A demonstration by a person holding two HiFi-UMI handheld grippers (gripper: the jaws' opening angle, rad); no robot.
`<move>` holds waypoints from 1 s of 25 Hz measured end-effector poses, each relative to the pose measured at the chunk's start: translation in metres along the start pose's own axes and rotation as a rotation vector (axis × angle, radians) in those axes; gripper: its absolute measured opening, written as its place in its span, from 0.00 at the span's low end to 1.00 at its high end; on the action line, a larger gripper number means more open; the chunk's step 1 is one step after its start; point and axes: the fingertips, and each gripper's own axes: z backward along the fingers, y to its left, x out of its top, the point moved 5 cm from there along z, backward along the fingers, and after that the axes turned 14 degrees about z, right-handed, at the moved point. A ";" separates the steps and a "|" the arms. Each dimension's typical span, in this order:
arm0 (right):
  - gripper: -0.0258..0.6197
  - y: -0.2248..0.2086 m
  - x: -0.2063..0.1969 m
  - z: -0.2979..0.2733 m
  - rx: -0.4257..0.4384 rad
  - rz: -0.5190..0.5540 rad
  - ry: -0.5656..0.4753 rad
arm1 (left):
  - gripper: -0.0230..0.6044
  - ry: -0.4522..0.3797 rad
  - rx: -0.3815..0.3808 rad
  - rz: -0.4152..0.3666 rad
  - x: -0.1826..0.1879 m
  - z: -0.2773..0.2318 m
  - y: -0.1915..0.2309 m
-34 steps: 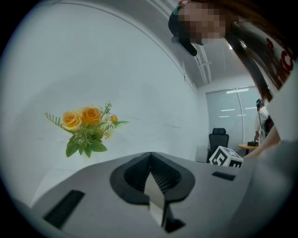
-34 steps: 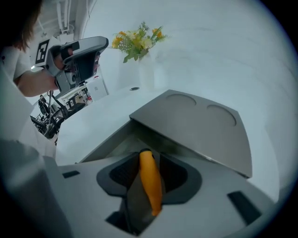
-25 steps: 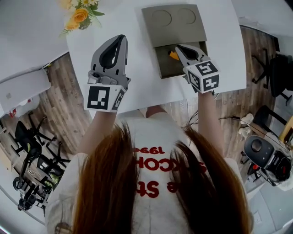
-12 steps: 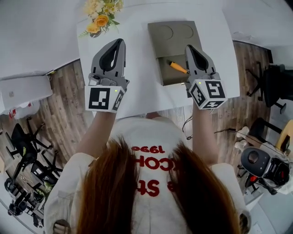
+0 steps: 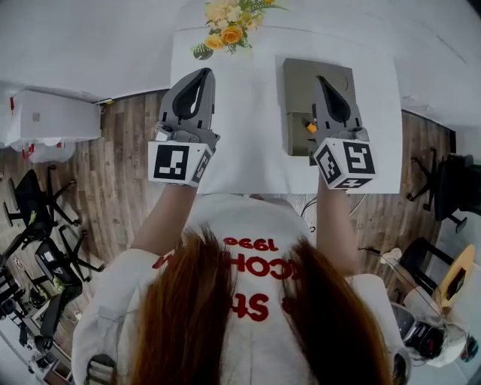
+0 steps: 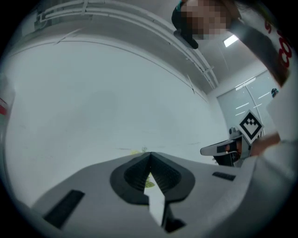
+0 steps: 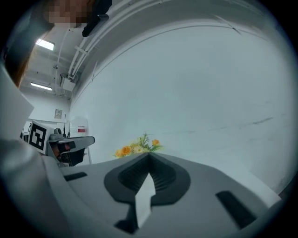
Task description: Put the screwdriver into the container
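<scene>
The grey-olive container (image 5: 297,90) lies on the white table (image 5: 240,113), right of centre. Inside its lower tray an orange bit of the screwdriver (image 5: 309,126) shows; my right gripper hides the rest. That right gripper (image 5: 322,78) is held up over the container, shut and empty. My left gripper (image 5: 204,72) is raised over the table's left part, also shut with nothing in it. Both gripper views look at a white wall, with the left gripper (image 6: 149,154) and the right gripper (image 7: 149,156) each closed at the tip.
A bunch of yellow and orange flowers (image 5: 229,22) stands at the table's far edge, also seen as flowers (image 7: 139,146) in the right gripper view. Wooden floor (image 5: 128,165) lies on both sides of the table, with black chairs (image 5: 34,225) and a white cabinet (image 5: 49,120) to the left.
The right gripper has left the screwdriver lying in the container and lifted away from it. Both grippers have come up level, and the head has shifted so the table sits farther off.
</scene>
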 end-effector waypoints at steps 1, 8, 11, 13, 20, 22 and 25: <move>0.04 0.005 0.004 -0.004 0.009 0.002 -0.012 | 0.05 -0.005 0.013 -0.002 0.002 0.003 0.005; 0.04 0.024 0.023 -0.018 0.042 0.034 -0.042 | 0.05 -0.035 0.056 0.004 0.013 0.016 0.026; 0.04 0.026 0.023 -0.017 0.034 0.044 -0.042 | 0.05 -0.032 0.040 -0.003 0.012 0.015 0.025; 0.04 0.025 0.022 -0.015 0.019 0.040 -0.043 | 0.05 -0.038 0.043 0.006 0.012 0.015 0.025; 0.04 0.025 0.028 -0.011 -0.013 0.033 -0.062 | 0.05 -0.041 0.045 0.026 0.012 0.017 0.028; 0.04 0.025 0.030 -0.010 -0.018 0.033 -0.065 | 0.05 -0.042 0.045 0.026 0.013 0.017 0.029; 0.04 0.025 0.031 -0.009 -0.020 0.033 -0.067 | 0.05 -0.043 0.042 0.024 0.013 0.017 0.029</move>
